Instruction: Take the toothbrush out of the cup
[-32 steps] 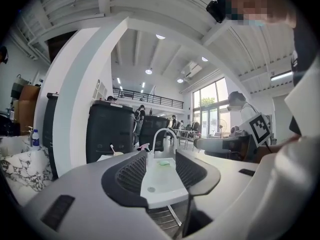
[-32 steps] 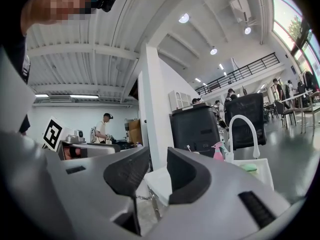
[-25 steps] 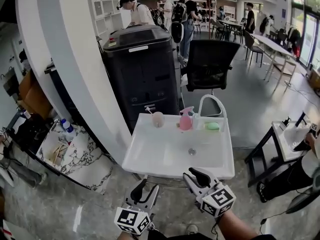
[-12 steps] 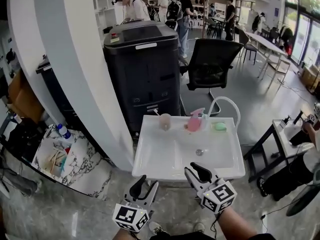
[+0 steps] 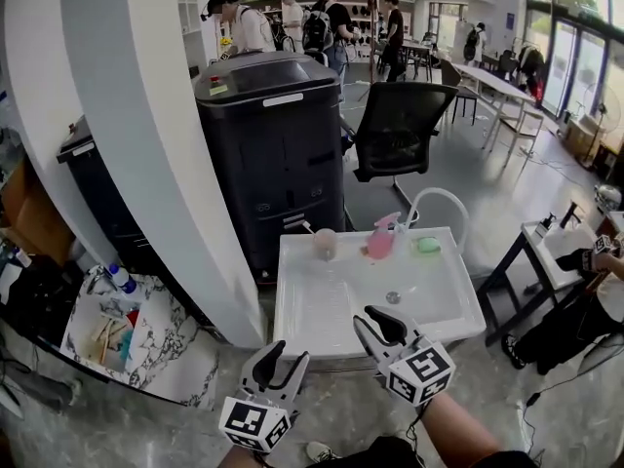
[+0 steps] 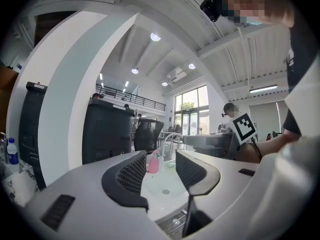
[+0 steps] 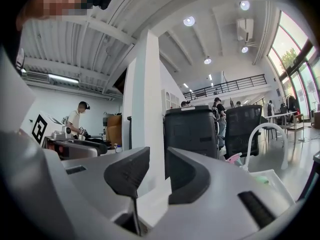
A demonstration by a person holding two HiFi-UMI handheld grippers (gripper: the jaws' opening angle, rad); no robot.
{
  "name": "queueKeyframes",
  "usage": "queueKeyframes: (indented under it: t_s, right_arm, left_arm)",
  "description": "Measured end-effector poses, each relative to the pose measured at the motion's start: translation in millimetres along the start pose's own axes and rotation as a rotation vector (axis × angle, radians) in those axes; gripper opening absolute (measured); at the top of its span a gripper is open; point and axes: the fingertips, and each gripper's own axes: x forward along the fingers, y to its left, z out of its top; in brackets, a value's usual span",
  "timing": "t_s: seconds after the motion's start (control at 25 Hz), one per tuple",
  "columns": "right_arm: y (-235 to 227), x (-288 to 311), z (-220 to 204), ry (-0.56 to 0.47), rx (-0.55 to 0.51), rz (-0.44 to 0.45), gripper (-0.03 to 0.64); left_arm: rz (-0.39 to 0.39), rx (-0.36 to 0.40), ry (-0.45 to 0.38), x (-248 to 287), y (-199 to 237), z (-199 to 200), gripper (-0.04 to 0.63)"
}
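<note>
A pinkish cup [image 5: 326,245] stands at the back left of the white sink [image 5: 322,312], with the toothbrush [image 5: 307,228] leaning out of it to the left. My left gripper [image 5: 283,361] hangs below the sink's front edge, open and empty. My right gripper [image 5: 375,322] is over the front edge, also open and empty. Both are well short of the cup. In the left gripper view the gripper [image 6: 161,169] points at the sink [image 6: 165,185]; the cup is hidden behind a jaw. The right gripper [image 7: 157,171] faces a white pillar.
A pink pump bottle [image 5: 380,240], a green soap [image 5: 427,245] and a white arched faucet [image 5: 434,203] line the sink's back. A black bin [image 5: 273,144] and an office chair [image 5: 400,130] stand behind. A white pillar [image 5: 146,144] is at the left, a person's arm [image 5: 595,261] at the right.
The head view has shifted: the sink now sits further right and closer. Both grippers stay low at its front, and the right one now overlaps the front edge.
</note>
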Motion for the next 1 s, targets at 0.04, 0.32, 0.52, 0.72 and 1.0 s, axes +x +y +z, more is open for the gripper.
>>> queueKeyframes:
  t_s: [0.04, 0.32, 0.52, 0.72, 1.0]
  right_arm:
    - [3.0, 3.0, 0.2, 0.002, -0.003, -0.004, 0.120]
    - [13.5, 28.9, -5.4, 0.026, -0.017, -0.013, 0.118]
    - [10.1, 53.8, -11.8, 0.044, -0.015, 0.000, 0.118]
    - [-1.2, 80.3, -17.7, 0.060, -0.012, 0.022, 0.117]
    - [-39.4, 124.6, -29.0, 0.088, 0.001, 0.052, 0.117]
  left_arm:
    - [-0.004, -0.002, -0.003, -2.2, 3.3, 0.3, 0.199]
    - [-0.013, -0.021, -0.021, -14.6, 18.5, 1.7, 0.199]
    - [0.020, -0.040, -0.019, -19.4, 33.6, -3.4, 0.199]
    - [0.054, -0.056, -0.013, -10.7, 46.8, -5.9, 0.199]
    - [0.080, -0.058, 0.004, 33.7, 61.8, -12.3, 0.199]
